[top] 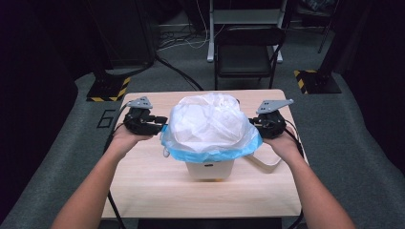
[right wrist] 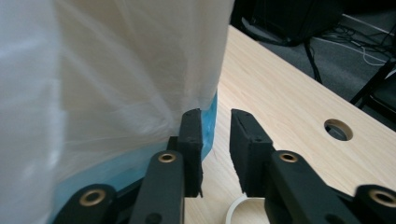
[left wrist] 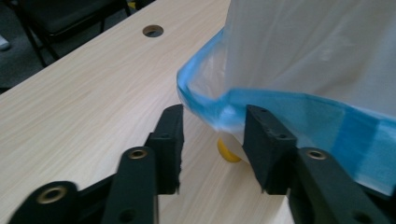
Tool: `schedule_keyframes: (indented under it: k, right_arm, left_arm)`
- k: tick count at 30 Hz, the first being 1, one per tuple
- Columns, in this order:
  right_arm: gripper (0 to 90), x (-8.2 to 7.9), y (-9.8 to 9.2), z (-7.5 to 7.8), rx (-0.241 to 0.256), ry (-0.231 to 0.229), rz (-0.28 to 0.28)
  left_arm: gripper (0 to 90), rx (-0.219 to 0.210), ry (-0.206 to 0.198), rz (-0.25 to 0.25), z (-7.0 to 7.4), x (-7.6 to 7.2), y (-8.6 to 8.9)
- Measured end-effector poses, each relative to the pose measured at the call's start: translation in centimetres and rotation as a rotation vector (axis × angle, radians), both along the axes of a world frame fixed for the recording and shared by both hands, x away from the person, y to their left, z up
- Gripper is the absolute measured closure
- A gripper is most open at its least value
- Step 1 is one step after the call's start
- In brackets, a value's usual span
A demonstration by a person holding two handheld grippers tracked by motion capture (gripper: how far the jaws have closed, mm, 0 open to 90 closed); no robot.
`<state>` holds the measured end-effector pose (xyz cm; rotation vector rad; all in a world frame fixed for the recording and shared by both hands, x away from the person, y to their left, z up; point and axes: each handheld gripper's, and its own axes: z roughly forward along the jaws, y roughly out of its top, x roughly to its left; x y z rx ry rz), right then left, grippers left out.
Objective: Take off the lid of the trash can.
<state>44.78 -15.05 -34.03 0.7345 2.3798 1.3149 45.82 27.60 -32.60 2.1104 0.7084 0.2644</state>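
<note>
A white plastic bag (top: 210, 121) with a blue rim band (top: 210, 155) billows over a small white bin (top: 210, 169) in the middle of the wooden table (top: 143, 176). My left gripper (top: 164, 122) is at the bag's left side. Its jaws stand open in the left gripper view, with the blue rim (left wrist: 219, 105) lying just past and partly between the fingertips (left wrist: 173, 123) of that gripper (left wrist: 212, 122). At the bag's right side, my right gripper (top: 252, 123) is open by a narrow gap (right wrist: 215, 122). Its left finger (right wrist: 191, 128) rests against the blue band (right wrist: 212, 109).
Something yellow (left wrist: 228, 152) shows under the bag at the bin's foot. A curved white strip (top: 265, 162) lies on the table right of the bin. The tabletop has round holes (left wrist: 152, 31) (right wrist: 337, 129). A black chair (top: 248, 47) stands beyond the far edge.
</note>
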Motion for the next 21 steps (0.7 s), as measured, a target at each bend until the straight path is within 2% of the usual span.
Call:
schedule_keyframes:
  k: [4, 7, 10, 11, 13, 16, 21]
  right_arm:
    - [65.3, -0.9, -1.3, 0.8, 0.015, -0.026, -0.030]
    - [61.5, -1.7, -2.4, 1.4, 0.022, -0.042, -0.056]
    - [58.6, -2.2, -3.2, 1.7, 0.029, -0.052, -0.070]
    - [56.4, -3.0, -3.9, 2.1, 0.028, -0.057, -0.076]
    - [55.5, -3.4, -4.2, 2.3, 0.029, -0.058, -0.075]
    - [52.6, -4.8, -4.6, 3.1, 0.013, -0.086, -0.058]
    - [47.4, -5.8, -4.6, 3.9, 0.035, -0.102, -0.040]
  left_arm:
    - [48.2, -0.015, -0.010, -0.004, 0.8, -1.0, 1.0]
    - [44.3, -0.032, -0.034, -0.032, 1.8, -2.7, 1.7]
    - [41.0, -0.043, -0.043, -0.060, 2.3, -3.5, 1.8]
    - [39.2, -0.053, -0.050, -0.087, 2.6, -4.2, 1.6]
    - [37.8, -0.048, -0.050, -0.098, 2.7, -4.5, 1.5]
    - [36.2, -0.030, -0.058, -0.137, 3.2, -5.5, 0.8]
    - [33.4, -0.037, -0.070, -0.159, 3.6, -6.8, -0.1]
